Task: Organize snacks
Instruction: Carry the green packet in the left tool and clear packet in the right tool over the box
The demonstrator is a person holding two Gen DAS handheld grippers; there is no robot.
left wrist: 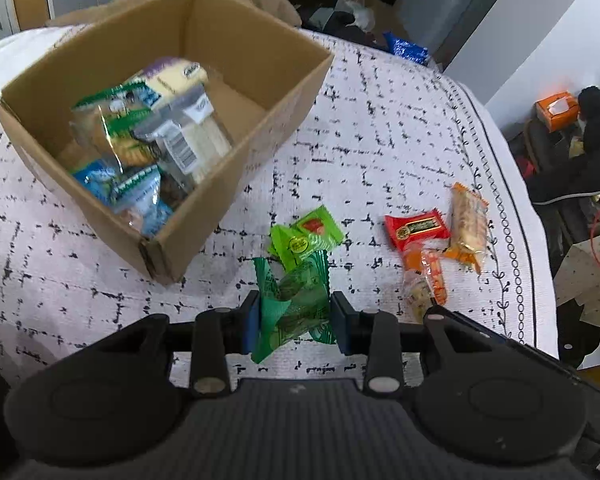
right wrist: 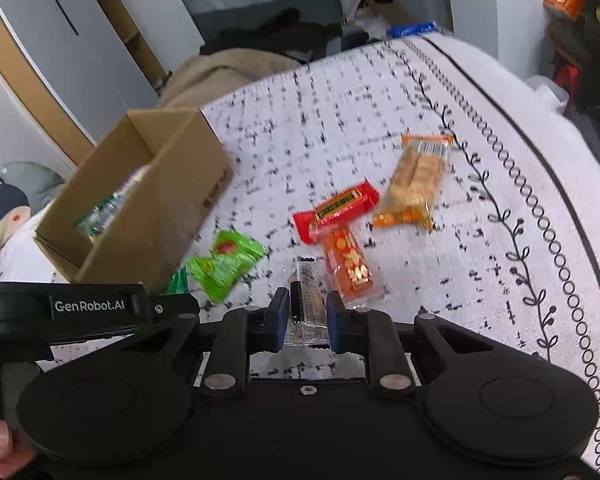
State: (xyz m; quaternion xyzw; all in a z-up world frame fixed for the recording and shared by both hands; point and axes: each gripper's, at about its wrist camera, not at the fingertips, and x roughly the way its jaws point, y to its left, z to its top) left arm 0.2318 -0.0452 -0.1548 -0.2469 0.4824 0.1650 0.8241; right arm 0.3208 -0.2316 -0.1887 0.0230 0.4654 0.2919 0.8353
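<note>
My left gripper (left wrist: 296,304) is shut on a dark green snack packet (left wrist: 296,308), which is crumpled between the blue pads just right of the cardboard box (left wrist: 236,184). A light green packet (left wrist: 306,238) lies just beyond it. My right gripper (right wrist: 308,300) is shut on a clear-wrapped snack bar (right wrist: 306,304), close to an orange packet (right wrist: 350,264). A red packet (right wrist: 336,210) and a cracker packet (right wrist: 414,182) lie farther out on the cloth. The box (right wrist: 140,196) holds several wrapped snacks (left wrist: 148,136).
The white patterned cloth (left wrist: 380,128) covers a rounded surface that drops off at the right edge (right wrist: 560,208). A tan cushion (right wrist: 220,72) sits behind the box. The left tool's black side plate (right wrist: 100,306) reaches in beside my right gripper. A blue packet (left wrist: 406,50) lies at the far edge.
</note>
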